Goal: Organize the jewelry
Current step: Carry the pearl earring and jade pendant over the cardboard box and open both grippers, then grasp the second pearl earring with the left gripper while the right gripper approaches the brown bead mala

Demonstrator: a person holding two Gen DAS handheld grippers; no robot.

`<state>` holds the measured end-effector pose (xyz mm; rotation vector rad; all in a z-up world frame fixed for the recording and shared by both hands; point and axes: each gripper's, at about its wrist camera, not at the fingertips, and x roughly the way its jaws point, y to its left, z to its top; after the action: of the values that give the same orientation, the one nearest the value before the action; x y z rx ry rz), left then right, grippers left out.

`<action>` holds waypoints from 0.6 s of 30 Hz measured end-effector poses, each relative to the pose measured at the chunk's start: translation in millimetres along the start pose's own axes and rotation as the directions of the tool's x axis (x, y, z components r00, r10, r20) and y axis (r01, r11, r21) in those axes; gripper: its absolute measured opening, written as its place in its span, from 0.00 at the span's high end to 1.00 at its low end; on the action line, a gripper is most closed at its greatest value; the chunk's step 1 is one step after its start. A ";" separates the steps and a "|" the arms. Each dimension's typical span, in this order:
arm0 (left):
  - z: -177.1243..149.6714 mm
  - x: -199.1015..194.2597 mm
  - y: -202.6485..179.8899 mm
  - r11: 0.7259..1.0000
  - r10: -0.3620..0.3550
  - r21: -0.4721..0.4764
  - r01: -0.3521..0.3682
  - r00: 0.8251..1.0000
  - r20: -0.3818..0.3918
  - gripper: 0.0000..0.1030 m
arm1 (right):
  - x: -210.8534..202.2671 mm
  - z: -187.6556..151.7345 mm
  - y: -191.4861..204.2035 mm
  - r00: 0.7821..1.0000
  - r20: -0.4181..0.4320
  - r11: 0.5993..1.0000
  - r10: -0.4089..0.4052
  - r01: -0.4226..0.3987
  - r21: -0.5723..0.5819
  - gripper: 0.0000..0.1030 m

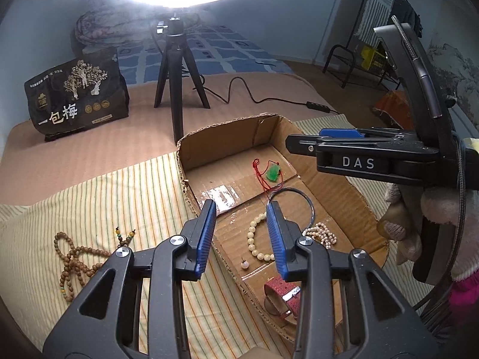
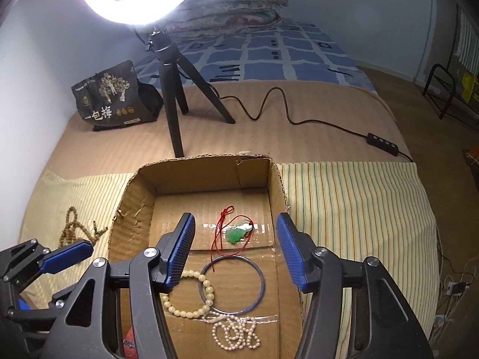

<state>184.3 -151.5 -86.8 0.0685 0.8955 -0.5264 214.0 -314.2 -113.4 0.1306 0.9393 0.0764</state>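
Note:
A shallow cardboard box lies on a striped cloth. In it are a green pendant on red cord, a dark bangle, a cream bead bracelet, a pearl strand, a pearl earring and a red watch strap. A brown wooden bead necklace lies on the cloth left of the box. My left gripper is open and empty over the box's left edge. My right gripper is open and empty above the box.
A ring light on a black tripod stands behind the box, its cable and switch running right. A dark snack bag stands at back left. Folded quilts and a blue checked blanket lie beyond.

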 end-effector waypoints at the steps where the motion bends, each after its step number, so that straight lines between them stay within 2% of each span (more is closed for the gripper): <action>1: -0.2 -2.0 0.6 1.000 0.002 0.000 -0.002 1.000 0.002 0.66 | -1.6 -0.2 0.4 1.000 0.001 1.000 -0.001 0.001 -0.001 0.46; 18: -9.7 -55.6 18.0 0.999 0.043 -0.014 -0.042 0.997 0.062 0.66 | -43.0 -4.9 14.8 0.998 0.058 0.999 0.012 -0.009 -0.038 0.45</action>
<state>157.5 -110.5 -53.6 0.0590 0.8352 -0.4809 184.7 -304.3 -79.8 0.1025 0.8789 0.0994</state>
